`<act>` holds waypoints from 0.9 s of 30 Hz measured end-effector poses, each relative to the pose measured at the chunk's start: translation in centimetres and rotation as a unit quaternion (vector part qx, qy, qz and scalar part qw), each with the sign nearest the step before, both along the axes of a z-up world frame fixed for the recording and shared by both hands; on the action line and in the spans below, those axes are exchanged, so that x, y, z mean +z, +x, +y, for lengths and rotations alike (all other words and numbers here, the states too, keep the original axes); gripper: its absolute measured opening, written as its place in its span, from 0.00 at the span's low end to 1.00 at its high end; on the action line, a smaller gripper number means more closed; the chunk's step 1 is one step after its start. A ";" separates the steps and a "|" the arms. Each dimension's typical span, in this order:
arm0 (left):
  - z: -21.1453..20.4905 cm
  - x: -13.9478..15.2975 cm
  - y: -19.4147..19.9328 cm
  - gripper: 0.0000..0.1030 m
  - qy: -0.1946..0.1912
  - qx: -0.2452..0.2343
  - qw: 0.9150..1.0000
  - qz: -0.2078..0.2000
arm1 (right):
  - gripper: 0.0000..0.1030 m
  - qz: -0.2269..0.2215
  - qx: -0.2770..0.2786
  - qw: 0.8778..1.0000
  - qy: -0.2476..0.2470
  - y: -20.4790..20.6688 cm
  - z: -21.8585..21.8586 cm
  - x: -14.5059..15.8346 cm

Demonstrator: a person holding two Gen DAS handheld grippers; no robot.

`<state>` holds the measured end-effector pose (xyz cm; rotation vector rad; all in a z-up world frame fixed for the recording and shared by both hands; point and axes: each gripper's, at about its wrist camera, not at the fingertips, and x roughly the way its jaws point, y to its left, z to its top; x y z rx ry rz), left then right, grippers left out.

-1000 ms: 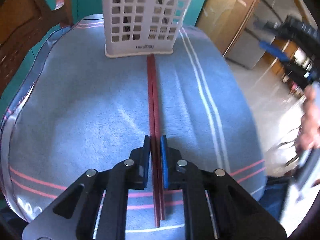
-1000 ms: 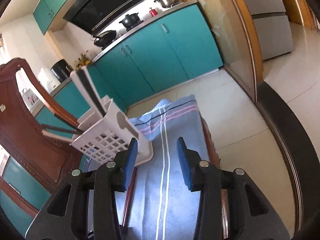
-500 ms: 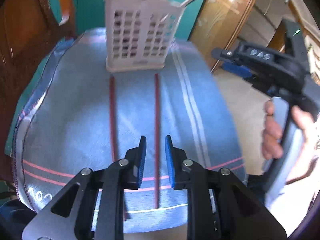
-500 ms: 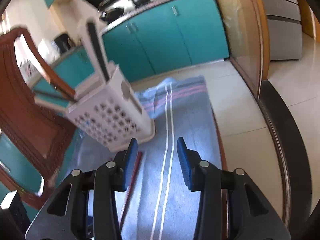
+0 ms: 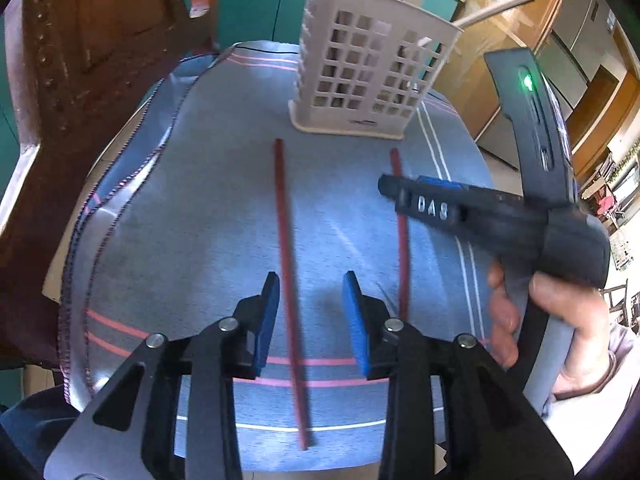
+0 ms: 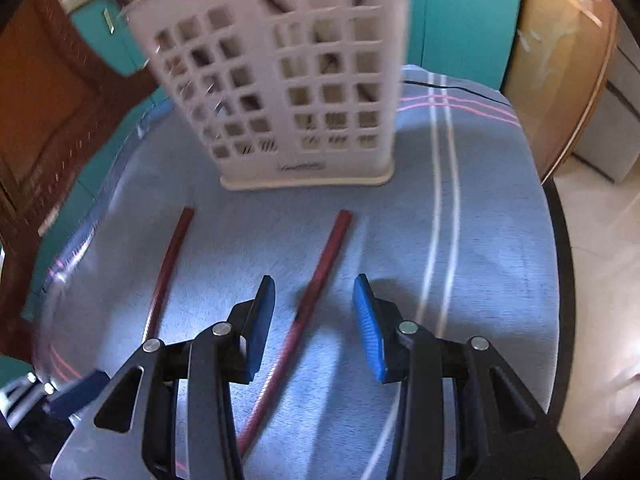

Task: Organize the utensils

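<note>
Chopsticks, two dark red ones, lie flat on the blue striped cloth (image 5: 208, 208), apart from each other and roughly side by side, both pointing toward the holder. Neither is in the holder yet, so by my judgement the sorting of these two is not done, while the rack further back already carries several long-handled pieces.

Nearest in the left wrist view, the left gripper (image 5: 312, 312) hangs over the left chopstick (image 5: 286, 248). Its jaws are opening; the stick runs between the blue pads (image 5: 266, 320), close to the left pad, but neither pad presses on it. The stick's near end passes under the tongs toward the cloth's front edge.

Just beside, the right chopstick (image 5: 402, 256) lies on the cloth, crossed partway up by the right gripper as the left camera sees it, with a hand (image 5: 552, 312) around its handle. In the right wrist view the right gripper (image 6: 314, 320) stands moderately wide and holds nothing; that chopstick (image 6: 320, 276) runs between its pads on a slant, clear of both. Whether the pads have reached the cloth is hard to tell through the blur.

Beyond the far tips, a little short of touching them, the white lattice utensil holder (image 5: 360, 80) stands upright near the cloth's far edge. A wooden chair (image 5: 80, 80) rises left of it.

What is left, I judge: grip each stick and stand it in the holder.
</note>
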<state>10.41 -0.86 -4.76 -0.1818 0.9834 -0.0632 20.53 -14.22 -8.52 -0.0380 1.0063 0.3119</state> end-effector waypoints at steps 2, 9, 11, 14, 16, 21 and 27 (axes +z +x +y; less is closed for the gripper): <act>0.5 -0.2 0.4 0.36 0.002 0.003 1.000 0.001 | 0.40 0.004 0.018 1.000 -0.008 -0.4 0.5 -0.1; 1.0 -0.7 2.3 0.41 0.010 0.006 1.000 0.010 | 0.15 0.022 0.047 0.998 -0.025 -1.2 -0.7 -0.4; 1.3 -0.7 3.0 0.42 0.007 0.009 1.000 0.011 | 0.09 0.031 0.043 0.998 -0.028 -1.4 -2.0 -0.3; 1.4 -0.8 4.6 0.46 0.008 0.011 1.000 0.011 | 0.08 0.046 0.035 0.998 0.013 -1.2 -4.7 0.1; 1.3 -0.8 6.2 0.47 0.017 0.009 1.000 0.013 | 0.11 0.043 0.009 0.998 0.041 -0.8 -6.5 0.6; 0.4 -1.0 9.6 0.47 0.054 -0.007 0.998 0.018 | 0.22 0.027 -0.038 0.996 0.070 -0.3 -8.4 1.5; -0.3 -2.3 12.5 0.18 0.099 -0.006 0.994 0.034 | 0.32 0.033 -0.055 0.995 0.071 0.2 -8.3 1.8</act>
